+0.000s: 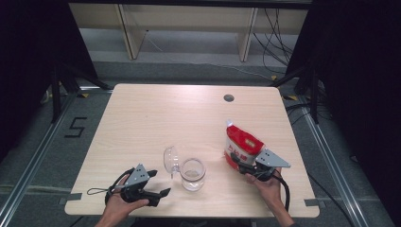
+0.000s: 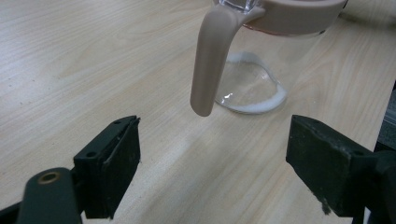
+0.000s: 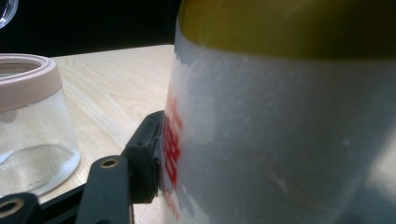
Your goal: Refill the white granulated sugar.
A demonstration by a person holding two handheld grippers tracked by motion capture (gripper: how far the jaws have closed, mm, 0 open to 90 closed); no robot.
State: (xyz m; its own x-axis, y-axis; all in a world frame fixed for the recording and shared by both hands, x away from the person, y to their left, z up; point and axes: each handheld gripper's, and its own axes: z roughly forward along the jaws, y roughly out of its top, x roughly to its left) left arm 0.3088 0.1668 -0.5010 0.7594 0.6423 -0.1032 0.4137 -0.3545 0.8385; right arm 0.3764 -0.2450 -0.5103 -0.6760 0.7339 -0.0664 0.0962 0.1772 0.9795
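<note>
Right tool (image 1: 240, 163) pinching red-and-white soft plastic pouch of white granules (image 1: 241, 144), upright on bench (image 1: 156, 113) right of clear glass jar with beige rim and handle (image 1: 193, 173). Pouch likely floppy, slippery, bottom-heavy: you grip low, mid-body. Left tool (image 1: 158, 184) wide, empty, near jar handle.

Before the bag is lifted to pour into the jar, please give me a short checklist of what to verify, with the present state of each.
1. Right gripper on bag: one pad touches it; firm grip cannot tell.
2. Bag upright on table: ok.
3. Jar lid open: ok.
4. Left gripper steadying jar: not ok, jaws open, short of handle.
5. Bag top opened: cannot tell.
</note>
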